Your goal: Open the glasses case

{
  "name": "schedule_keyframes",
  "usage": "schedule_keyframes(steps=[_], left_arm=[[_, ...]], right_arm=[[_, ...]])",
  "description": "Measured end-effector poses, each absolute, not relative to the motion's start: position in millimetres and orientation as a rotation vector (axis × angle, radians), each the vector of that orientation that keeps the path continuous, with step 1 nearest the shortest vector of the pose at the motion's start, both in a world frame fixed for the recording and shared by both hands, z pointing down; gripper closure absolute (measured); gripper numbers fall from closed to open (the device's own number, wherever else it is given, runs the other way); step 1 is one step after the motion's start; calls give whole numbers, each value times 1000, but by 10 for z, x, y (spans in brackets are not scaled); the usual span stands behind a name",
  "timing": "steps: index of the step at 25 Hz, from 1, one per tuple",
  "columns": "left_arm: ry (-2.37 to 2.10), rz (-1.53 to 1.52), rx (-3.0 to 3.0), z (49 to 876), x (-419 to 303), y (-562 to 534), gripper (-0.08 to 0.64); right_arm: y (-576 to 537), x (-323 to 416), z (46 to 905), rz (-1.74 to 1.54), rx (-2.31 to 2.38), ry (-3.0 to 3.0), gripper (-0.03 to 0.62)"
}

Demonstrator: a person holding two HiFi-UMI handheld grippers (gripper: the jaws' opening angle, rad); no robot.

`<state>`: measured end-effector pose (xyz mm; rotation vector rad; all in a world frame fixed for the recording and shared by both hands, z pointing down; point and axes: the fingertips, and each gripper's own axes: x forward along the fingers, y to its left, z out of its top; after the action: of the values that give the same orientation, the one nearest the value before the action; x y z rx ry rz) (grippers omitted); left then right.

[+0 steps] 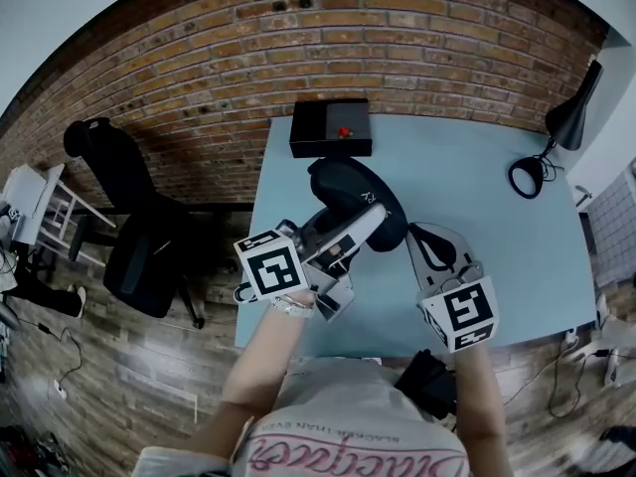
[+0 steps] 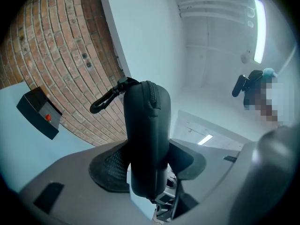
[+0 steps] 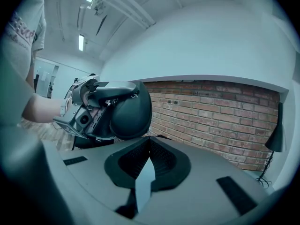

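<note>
Glasses case [image 2: 146,139] clip [image 2: 121,86]: left gripper view

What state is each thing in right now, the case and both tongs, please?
glasses case: zipped shut, lifted in the air.
left tongs: shut on the glasses case.
right tongs: shut, tips beside the glasses case.
black box: resting at the far edge of the table.

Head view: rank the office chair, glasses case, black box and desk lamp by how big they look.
1. office chair, clearly largest.
2-3. glasses case and black box look alike; the case, held in the left tongs, may sit nearer the camera, so no ranking.
4. desk lamp, smallest.
</note>
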<state>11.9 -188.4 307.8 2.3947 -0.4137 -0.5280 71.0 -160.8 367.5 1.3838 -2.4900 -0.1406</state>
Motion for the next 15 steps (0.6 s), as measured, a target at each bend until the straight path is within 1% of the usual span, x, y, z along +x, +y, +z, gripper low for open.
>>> schedule_keyframes(steps=[6, 12, 15], left_arm=[[-306, -399, 2461, 3115, 152, -1829, 322], [-201, -176, 2571, 3210, 184, -1719, 324], [-225, -187, 2592, 3170, 184, -1732, 325]], right_arm=[[-1598, 682, 3636, -215, 1256, -2509, 574], [-1616, 711, 3556, -251, 1180, -2532, 575], [-1608, 675, 3556, -281, 1139, -2521, 575]])
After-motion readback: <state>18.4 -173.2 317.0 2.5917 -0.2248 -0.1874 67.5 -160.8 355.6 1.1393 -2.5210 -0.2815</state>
